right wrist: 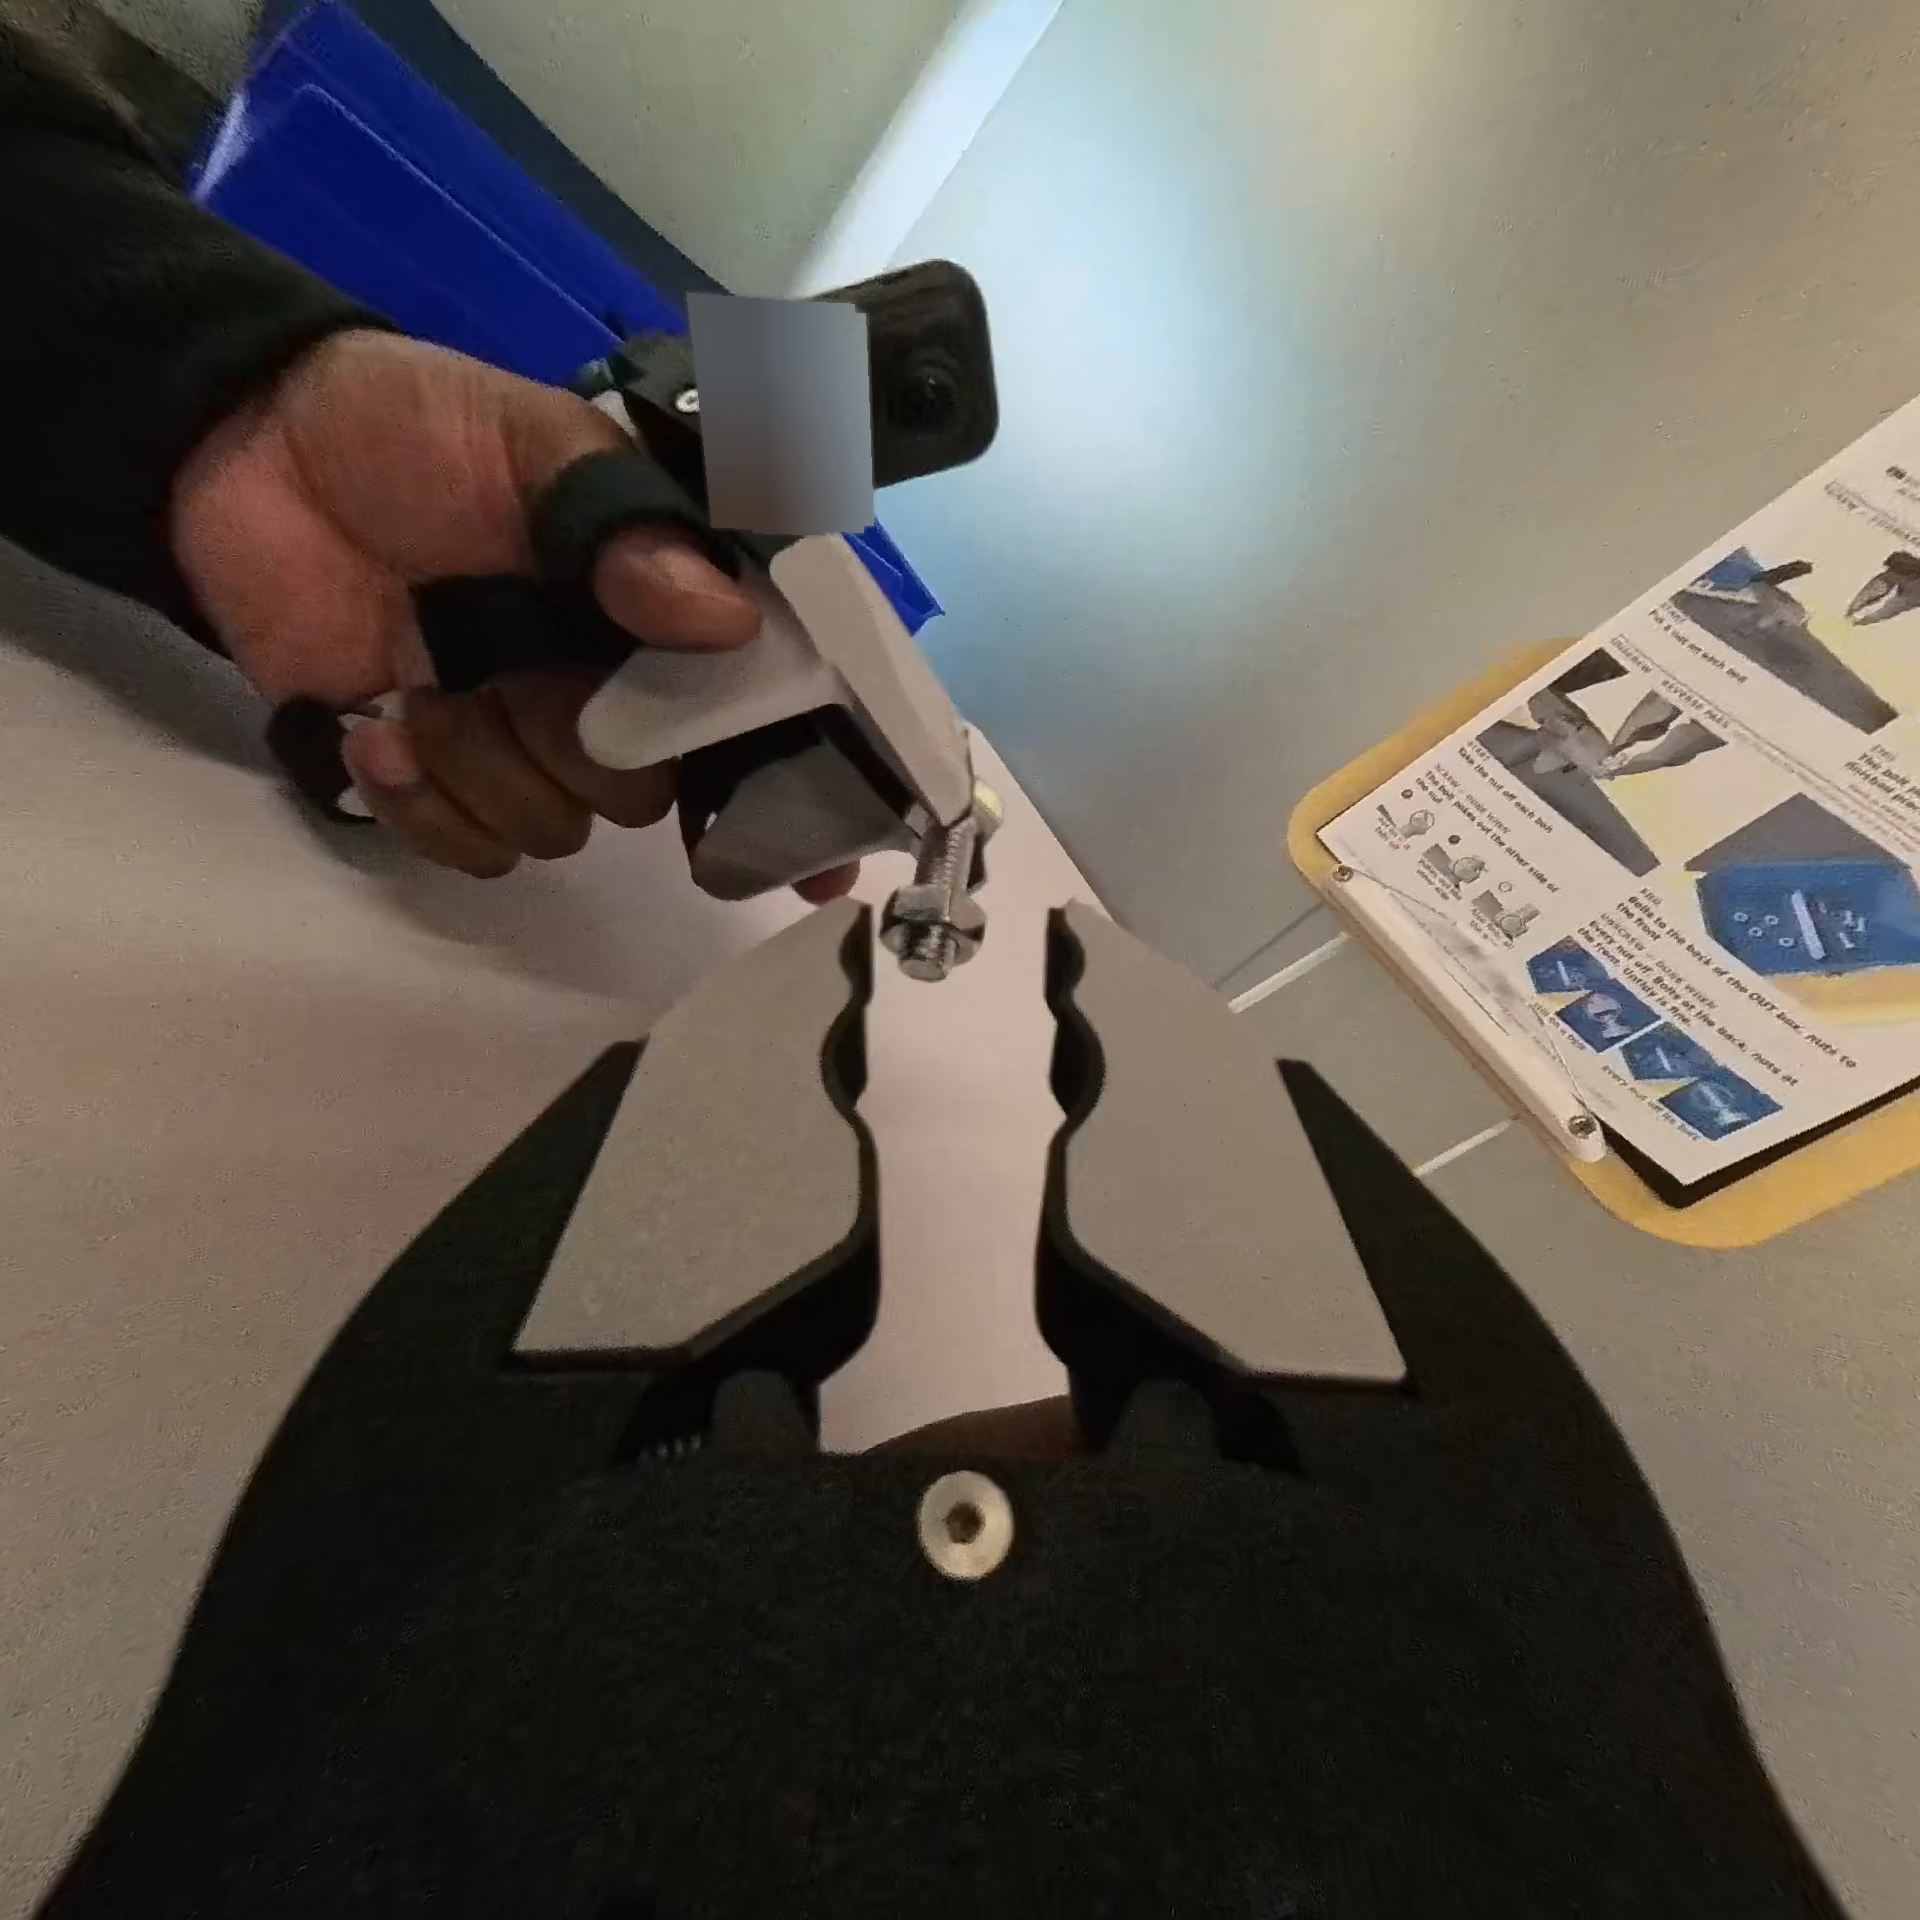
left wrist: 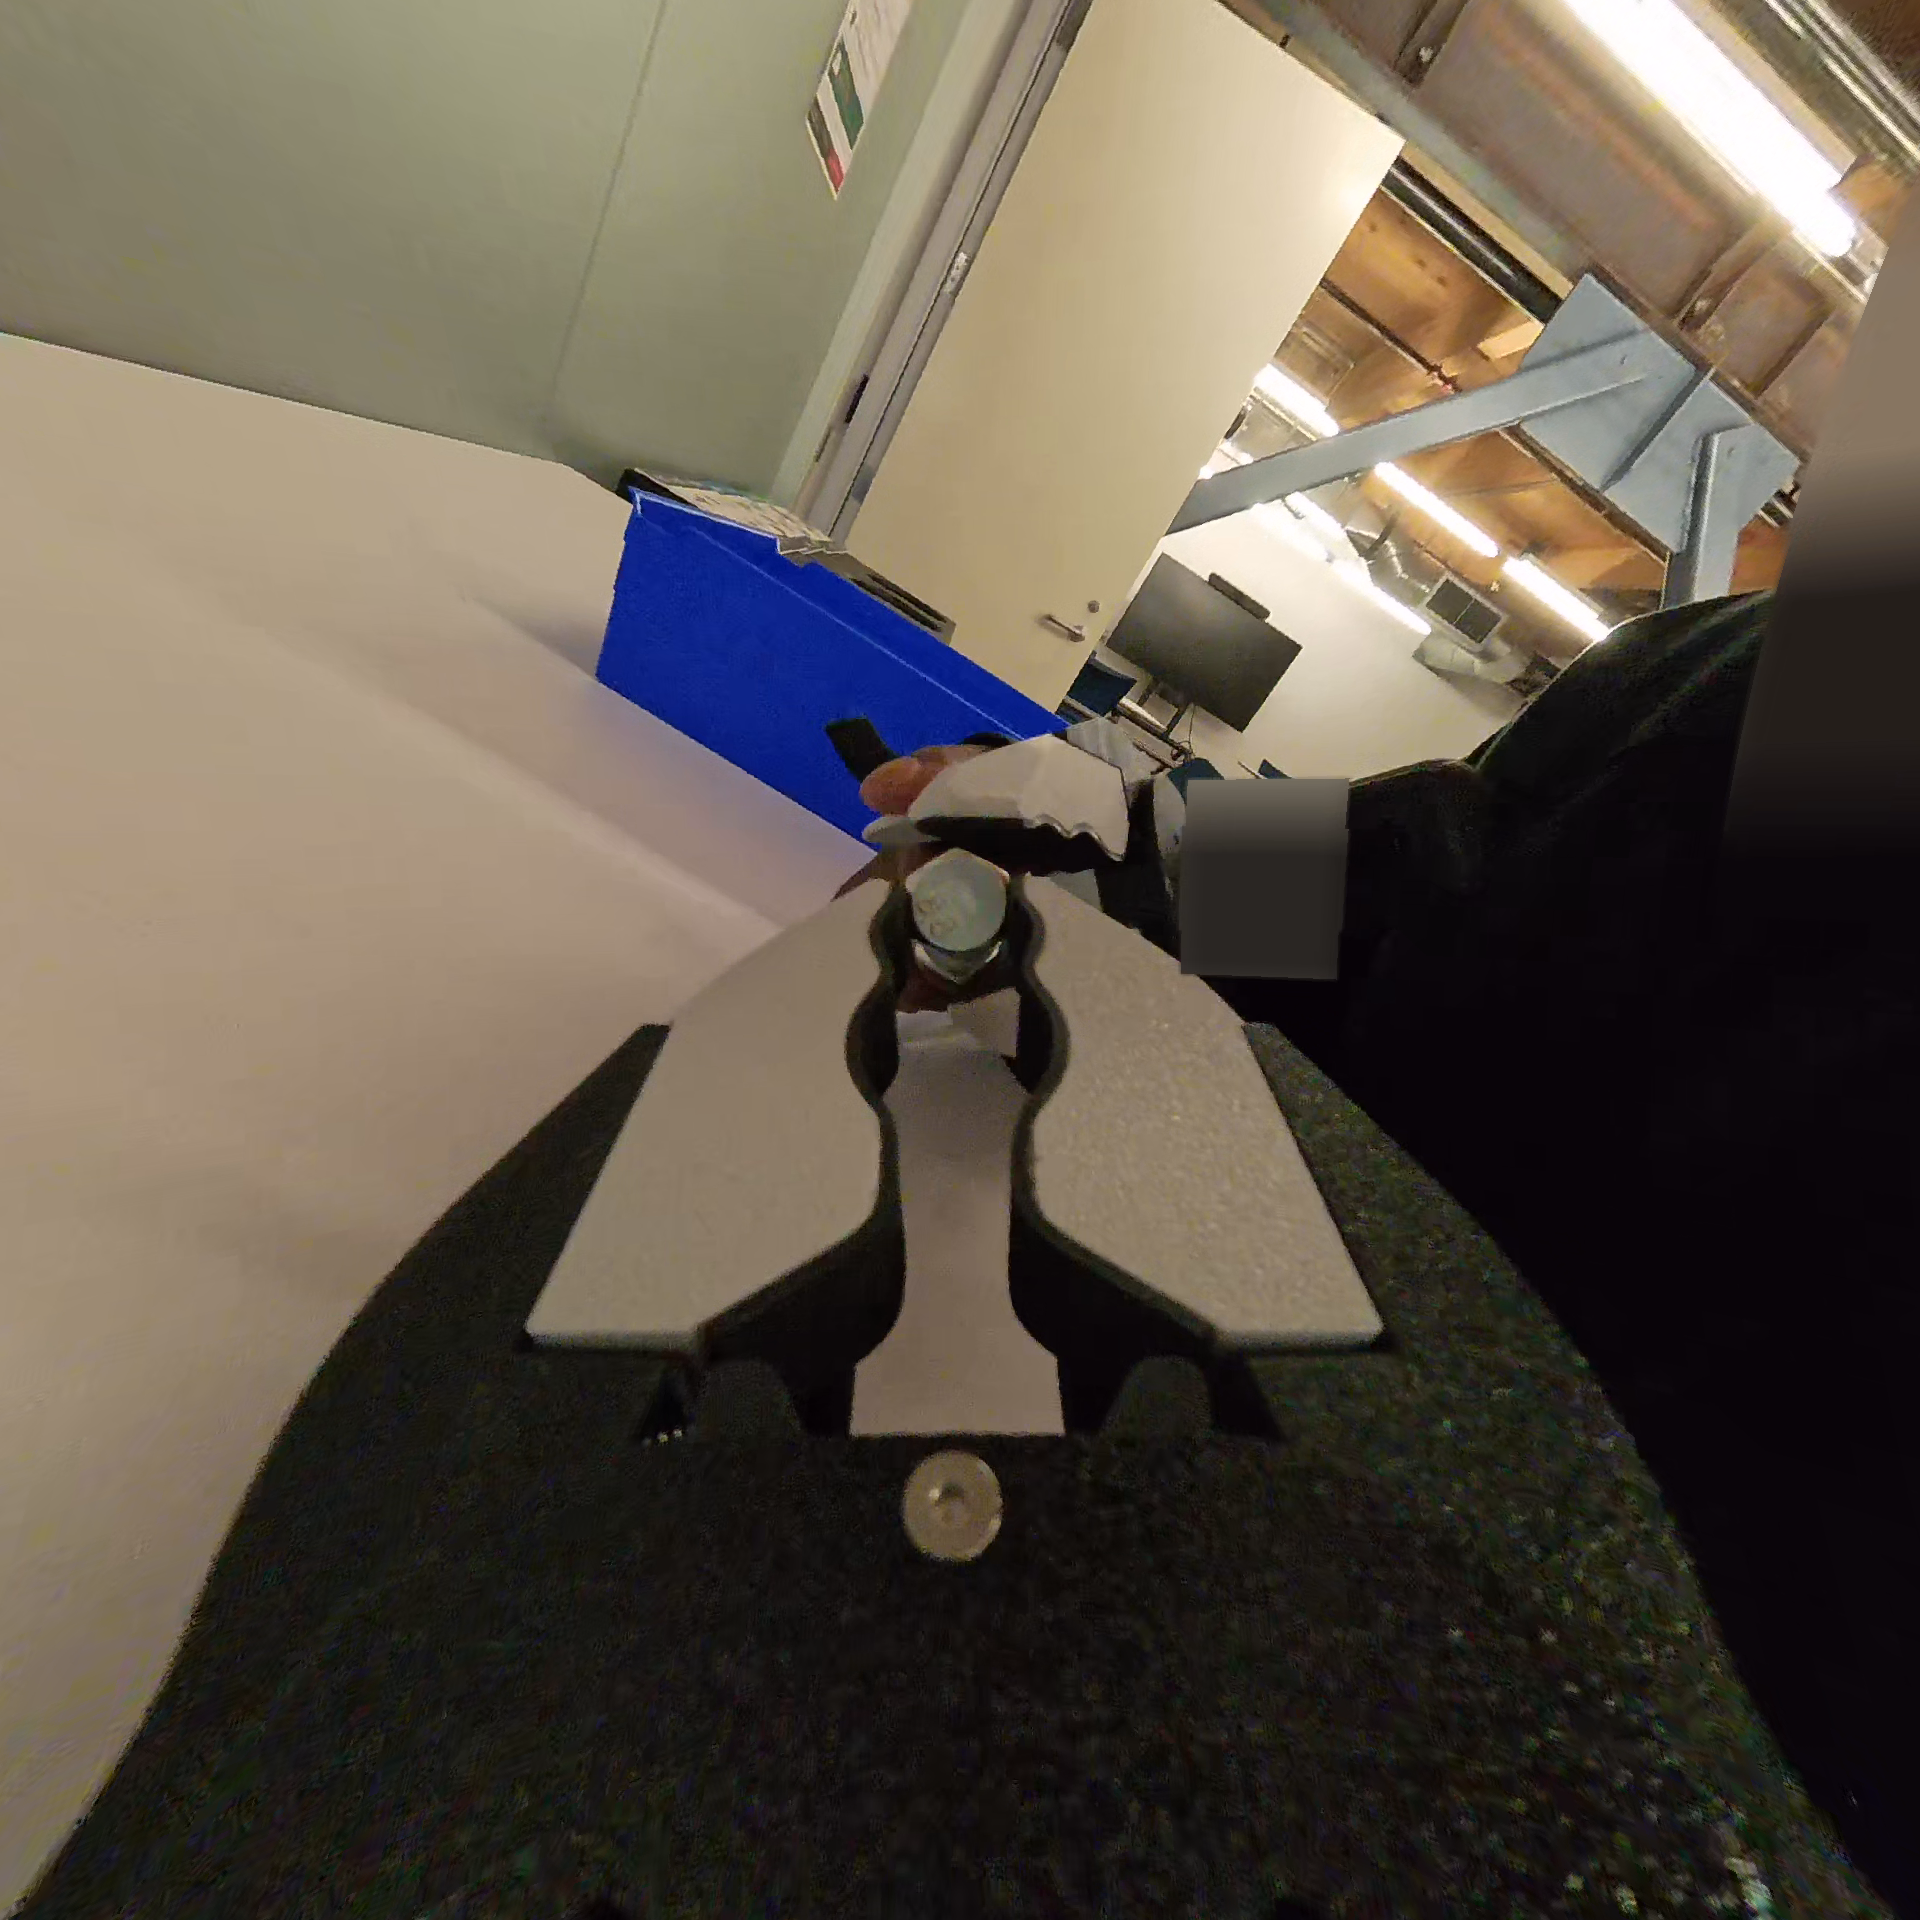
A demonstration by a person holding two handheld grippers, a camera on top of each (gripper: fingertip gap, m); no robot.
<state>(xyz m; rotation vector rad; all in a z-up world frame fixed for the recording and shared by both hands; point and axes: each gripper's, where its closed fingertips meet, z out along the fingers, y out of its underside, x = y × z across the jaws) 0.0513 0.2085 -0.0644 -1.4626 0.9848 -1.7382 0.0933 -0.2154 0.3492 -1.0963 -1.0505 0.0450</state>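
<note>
Blue bin (left wrist: 748, 665) on the white table (left wrist: 260, 831), beside a pale door (left wrist: 1101, 364) — black monitor (left wrist: 1205, 639) farther back, under strip lights (left wrist: 1725, 114) and wooden ceiling. Off to the right, printed instruction sheet (right wrist: 1662, 883) on a yellow-rimmed board (right wrist: 1340, 800) — lying flat.

Bolt (right wrist: 951, 852): silver, threaded shank, hex head (left wrist: 954, 906); clamped near the head between the left gripper (right wrist: 961, 805) fingertips, held above the white table, tilted, threaded end towards the right gripper (right wrist: 956, 935)
Nut (right wrist: 932, 925): silver hex, threaded on near the bolt's free end, between the right gripper's spread fingertips, neither pad touching it
</note>
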